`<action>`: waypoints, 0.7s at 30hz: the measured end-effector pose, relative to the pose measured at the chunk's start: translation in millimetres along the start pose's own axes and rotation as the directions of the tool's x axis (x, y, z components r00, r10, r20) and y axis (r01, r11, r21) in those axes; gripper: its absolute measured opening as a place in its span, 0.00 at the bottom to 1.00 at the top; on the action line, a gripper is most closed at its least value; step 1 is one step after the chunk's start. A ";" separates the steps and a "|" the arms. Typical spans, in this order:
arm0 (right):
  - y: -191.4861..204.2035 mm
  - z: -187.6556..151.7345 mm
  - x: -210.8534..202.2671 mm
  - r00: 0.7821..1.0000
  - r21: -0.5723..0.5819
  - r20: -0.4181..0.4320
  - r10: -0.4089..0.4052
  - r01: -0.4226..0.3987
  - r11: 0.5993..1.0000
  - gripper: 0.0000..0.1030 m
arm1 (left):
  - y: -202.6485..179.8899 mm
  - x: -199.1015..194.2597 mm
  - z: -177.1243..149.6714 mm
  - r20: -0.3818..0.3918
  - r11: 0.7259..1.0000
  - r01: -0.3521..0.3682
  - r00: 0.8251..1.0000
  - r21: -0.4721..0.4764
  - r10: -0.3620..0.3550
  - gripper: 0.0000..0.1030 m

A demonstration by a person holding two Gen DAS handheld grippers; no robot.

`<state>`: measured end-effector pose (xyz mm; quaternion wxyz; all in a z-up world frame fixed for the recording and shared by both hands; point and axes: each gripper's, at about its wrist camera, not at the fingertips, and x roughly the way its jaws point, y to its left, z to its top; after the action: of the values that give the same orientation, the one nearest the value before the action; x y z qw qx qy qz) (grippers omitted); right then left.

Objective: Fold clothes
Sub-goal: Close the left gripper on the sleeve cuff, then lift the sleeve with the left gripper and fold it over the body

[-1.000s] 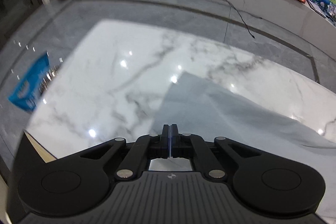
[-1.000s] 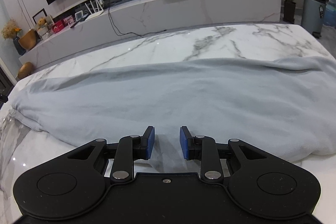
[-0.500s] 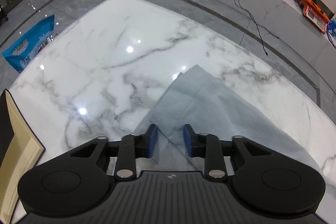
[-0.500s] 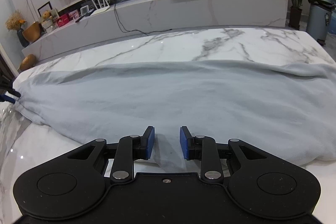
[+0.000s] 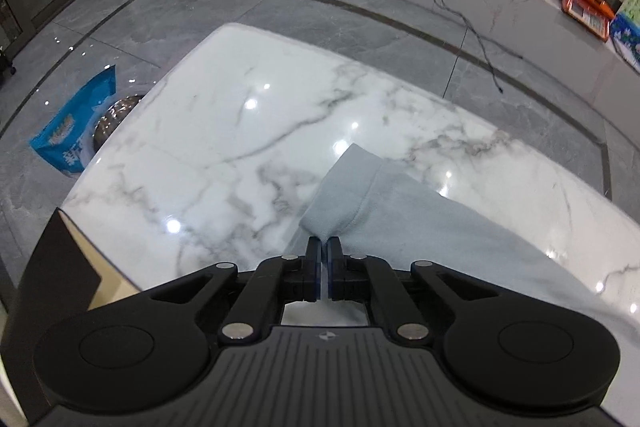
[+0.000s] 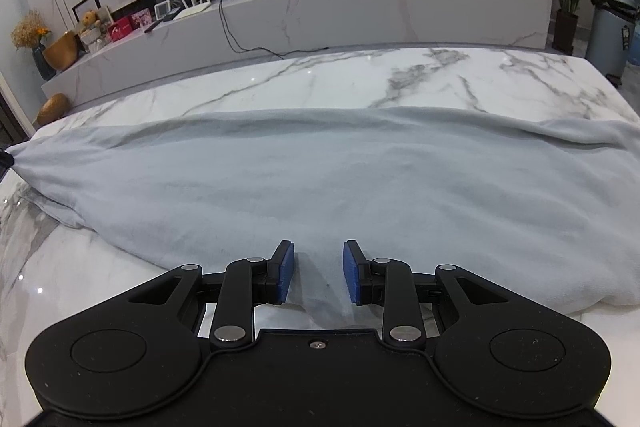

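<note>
A pale grey-blue garment [image 6: 320, 179] lies spread wide across the white marble table [image 6: 400, 75]. In the left wrist view, its hemmed corner [image 5: 360, 183] rises off the marble [image 5: 240, 131] and is pinched at the fingertips of my left gripper [image 5: 324, 247], which is shut on the cloth. My right gripper [image 6: 318, 267] hovers over the garment's near edge. Its blue pads [image 6: 285, 271] stand apart, with cloth lying below and between them but not pressed.
The table's rounded end is close ahead of the left gripper, with a blue bag [image 5: 72, 131] on the grey floor beyond. A dark-edged board [image 5: 60, 267] sits at the near left. A long marble ledge [image 6: 320, 15] with clutter runs behind, and a bin [image 6: 612, 27] stands far right.
The left gripper opened around the garment's corner half a second ago and has now closed on it; the corner stands lifted. The right gripper and the cloth under it have barely shifted.
</note>
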<state>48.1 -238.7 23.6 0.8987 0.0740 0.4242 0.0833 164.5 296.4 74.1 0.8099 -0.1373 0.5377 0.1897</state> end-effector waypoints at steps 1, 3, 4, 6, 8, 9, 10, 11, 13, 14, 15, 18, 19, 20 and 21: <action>0.0 -0.1 -0.3 1.000 0.001 -0.001 -0.001 0.001 1.000 0.25 | 1.0 6.3 -2.6 -0.017 1.000 -0.005 1.000 -0.004 0.005 0.02; -0.3 0.2 -0.3 1.000 0.003 -0.002 -0.001 0.001 1.000 0.25 | 3.5 18.4 -9.1 -0.031 1.000 -0.008 1.000 -0.019 0.007 0.02; -0.5 0.4 -0.2 1.000 0.004 -0.003 -0.001 0.001 1.000 0.25 | 5.2 23.1 -11.5 -0.022 0.999 0.004 1.000 -0.034 -0.005 0.02; -0.3 0.4 0.3 1.000 0.001 -0.004 -0.001 0.001 1.000 0.25 | 9.3 29.0 -14.6 -0.020 0.998 0.022 1.000 -0.061 -0.024 0.06; 0.0 0.7 0.6 1.000 -0.004 -0.005 -0.001 0.001 1.000 0.25 | 13.9 33.6 -16.9 -0.017 0.993 0.031 0.999 -0.111 -0.033 0.13; 0.0 1.1 0.8 1.000 -0.004 -0.005 -0.001 0.001 1.000 0.26 | 14.8 33.9 -16.9 -0.016 0.992 0.034 0.999 -0.121 -0.036 0.15; 0.2 1.6 1.1 1.000 -0.006 -0.005 -0.001 0.001 1.000 0.26 | 15.5 34.1 -16.9 -0.016 0.991 0.036 0.999 -0.129 -0.038 0.22; 0.4 1.9 1.1 1.000 -0.005 -0.005 0.000 0.000 1.000 0.26 | 15.8 34.5 -17.1 -0.017 0.990 0.031 0.999 -0.136 -0.034 0.32; 1.2 2.4 1.0 1.000 -0.007 -0.004 0.000 0.000 1.000 0.26 | 15.4 35.5 -18.6 -0.017 0.989 0.021 1.000 -0.148 -0.023 0.40; 1.6 2.4 0.9 1.000 -0.009 -0.003 0.000 0.000 1.000 0.26 | 14.7 35.9 -20.1 -0.014 0.988 0.017 1.000 -0.153 -0.019 0.42; 1.8 2.5 0.7 1.000 -0.010 -0.002 -0.001 0.001 1.000 0.26 | 14.3 34.9 -21.6 -0.005 0.987 0.017 1.000 -0.158 -0.018 0.44; 2.1 2.2 0.3 1.000 -0.013 -0.002 -0.001 0.001 1.000 0.27 | 9.6 34.7 -25.0 0.017 0.987 0.008 1.000 -0.162 -0.005 0.46; 2.4 1.9 0.3 1.000 -0.015 -0.004 -0.001 0.001 1.000 0.27 | 6.5 34.4 -26.9 0.031 0.987 0.002 1.000 -0.160 0.003 0.41; 2.6 1.6 0.2 1.000 -0.016 -0.005 -0.002 0.002 1.000 0.27 | 4.7 33.9 -28.2 0.041 0.987 -0.004 0.999 -0.158 0.011 0.22; 2.7 1.6 -0.2 1.000 -0.017 -0.005 -0.002 0.002 1.000 0.27 | 3.3 33.3 -29.3 0.051 0.988 -0.009 0.999 -0.157 0.017 0.18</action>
<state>49.1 -236.2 25.2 0.8983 0.0658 0.4258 0.0862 150.6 292.1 31.9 0.8090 -0.1918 0.5010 0.2402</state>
